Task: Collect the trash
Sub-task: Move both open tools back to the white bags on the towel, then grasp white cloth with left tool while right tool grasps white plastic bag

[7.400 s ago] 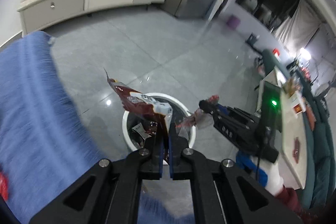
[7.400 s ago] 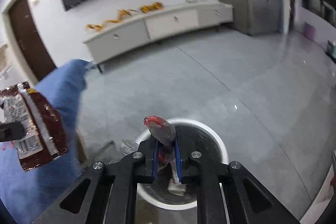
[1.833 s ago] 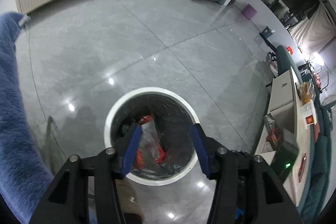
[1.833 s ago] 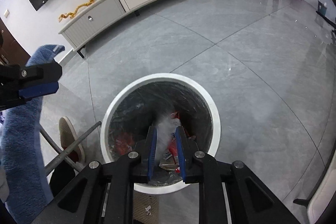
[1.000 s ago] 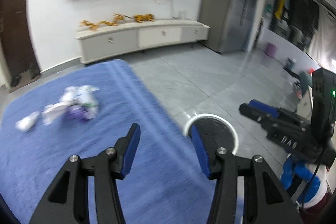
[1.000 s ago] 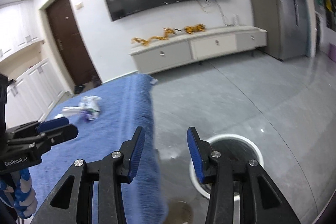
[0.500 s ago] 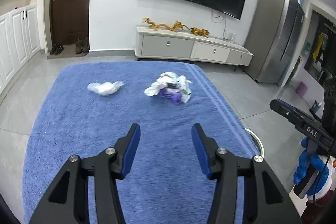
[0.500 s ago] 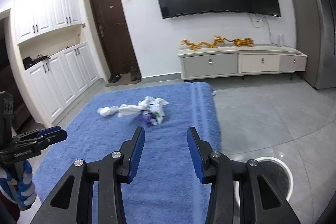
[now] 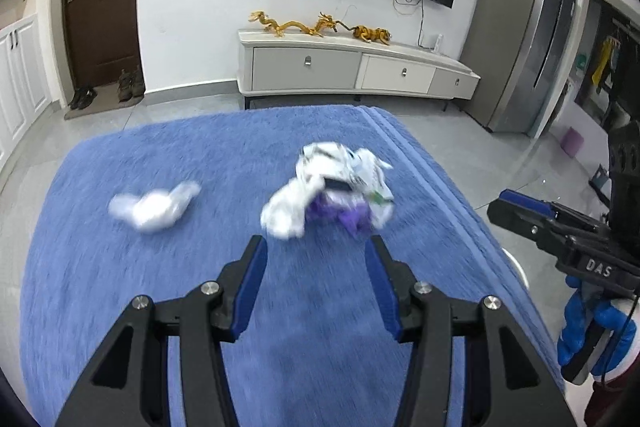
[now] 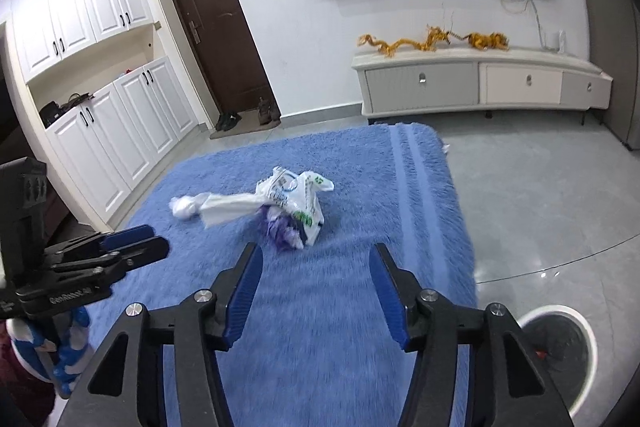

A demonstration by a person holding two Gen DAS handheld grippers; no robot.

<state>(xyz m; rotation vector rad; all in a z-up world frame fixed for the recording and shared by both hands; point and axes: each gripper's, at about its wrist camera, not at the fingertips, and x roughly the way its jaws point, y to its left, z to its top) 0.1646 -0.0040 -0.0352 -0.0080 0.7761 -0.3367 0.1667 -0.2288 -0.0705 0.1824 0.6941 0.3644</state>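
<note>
Two grippers hover over a blue rug (image 9: 168,291). Left gripper (image 9: 316,247): jaws open, empty. Right gripper (image 10: 316,255): jaws opening, empty. White bin (image 10: 588,343) stands beside the rug. Bag pile (image 10: 288,203) and tissue wad (image 10: 185,207) lie mid-rug.

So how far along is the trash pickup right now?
Done: some trash already sits in the white bin. In hand: nothing; the left gripper is open and empty, the right gripper is opening, empty. Left: the crumpled white wad and the white-and-purple bag pile on the blue rug.
</note>
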